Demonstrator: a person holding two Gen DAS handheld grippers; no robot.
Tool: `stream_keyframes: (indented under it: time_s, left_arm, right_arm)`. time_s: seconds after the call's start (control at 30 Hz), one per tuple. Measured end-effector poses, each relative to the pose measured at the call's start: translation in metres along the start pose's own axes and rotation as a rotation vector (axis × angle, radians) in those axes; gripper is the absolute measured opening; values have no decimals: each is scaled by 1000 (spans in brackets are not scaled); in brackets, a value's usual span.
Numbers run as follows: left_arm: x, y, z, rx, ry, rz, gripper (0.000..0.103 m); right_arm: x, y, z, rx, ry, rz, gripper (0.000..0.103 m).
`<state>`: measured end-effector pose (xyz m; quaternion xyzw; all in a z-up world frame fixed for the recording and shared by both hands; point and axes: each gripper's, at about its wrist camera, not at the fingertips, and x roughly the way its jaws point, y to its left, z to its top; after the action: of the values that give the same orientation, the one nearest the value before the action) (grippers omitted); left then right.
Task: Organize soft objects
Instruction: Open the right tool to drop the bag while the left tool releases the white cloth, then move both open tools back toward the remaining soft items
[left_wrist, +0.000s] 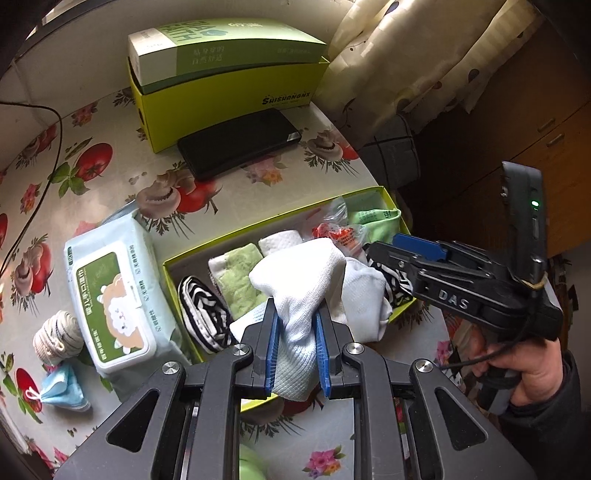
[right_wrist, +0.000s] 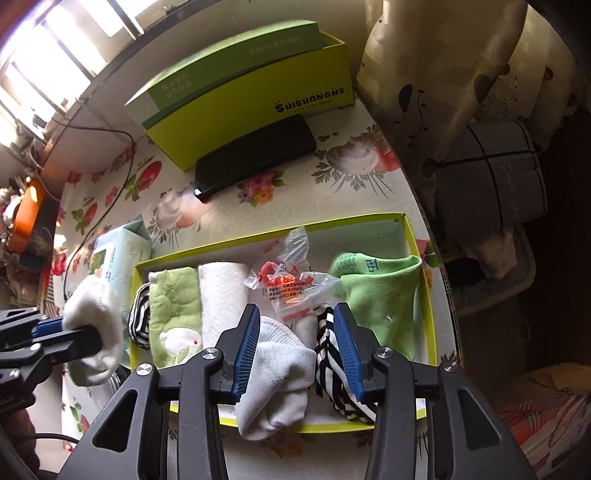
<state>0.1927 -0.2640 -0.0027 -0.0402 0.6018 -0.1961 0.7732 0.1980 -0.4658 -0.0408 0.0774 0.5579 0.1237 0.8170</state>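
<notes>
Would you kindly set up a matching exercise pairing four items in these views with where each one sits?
Things:
1. white knitted sock
2. black smartphone
3. pale blue face mask
4. bright green cloth

Places:
A. on the flowered tablecloth, left of the wet wipes pack
B. inside the shallow yellow-green box, right end
C. clamped in the left gripper
D. flat in front of the upright yellow-green box

Pairs: 1-C, 2-D, 3-A, 4-B
</notes>
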Motion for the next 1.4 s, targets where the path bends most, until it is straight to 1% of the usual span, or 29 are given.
stream_keyframes:
  time_s: [0.1,0.2,0.3,0.33,0.43,0.5,0.57,0.6,0.67,0.7,0.83,1.03,1.3,1.4]
  left_arm:
    - [15,-8,9,24,18,2,19]
    - [28,-15,17,50,32,19,19]
    - [41,-21,26,49,47,6,20]
    - [45,-23,28,53,53,1,22]
    - [58,-26,35,63,82,-16,23]
    - [65,-28,36,66,95,-14,26]
    - [66,-29,36,69,99,-22,31]
    - [65,-29,36,68,96,-23,32]
    - [63,-28,35,64,89,-17,42]
    - [61,-27,35,59,84,-15,43]
    - [47,-22,32,38,61,-16,43]
    - [24,-14,19,-3,34,-40,43]
    - [-12,-3,-3,-31,-19,-58,43]
    - [-26,3,-12,-38,-43,-53,43]
  right_arm:
    - [-14,-5,-11,23,-19,6,41]
    - [-22,-9,-21,42,-25,10,41]
    - [-28,-13,-28,56,-30,13,41]
    - [-30,-14,-30,63,-30,15,41]
    - [-31,-18,-33,78,-29,14,41]
    - [-31,-19,-34,81,-28,16,41]
    - [-32,-18,-35,83,-30,16,41]
    - [-32,-18,-35,85,-31,19,41]
    - [-32,-17,-35,85,-30,21,41]
    - [-32,-16,-34,83,-30,22,41]
    - [-36,-9,-32,68,-37,28,41]
    - [-43,5,-30,40,-47,33,41]
    - [-52,38,-36,-18,-36,56,41]
    - [-55,53,-40,-46,-30,64,41]
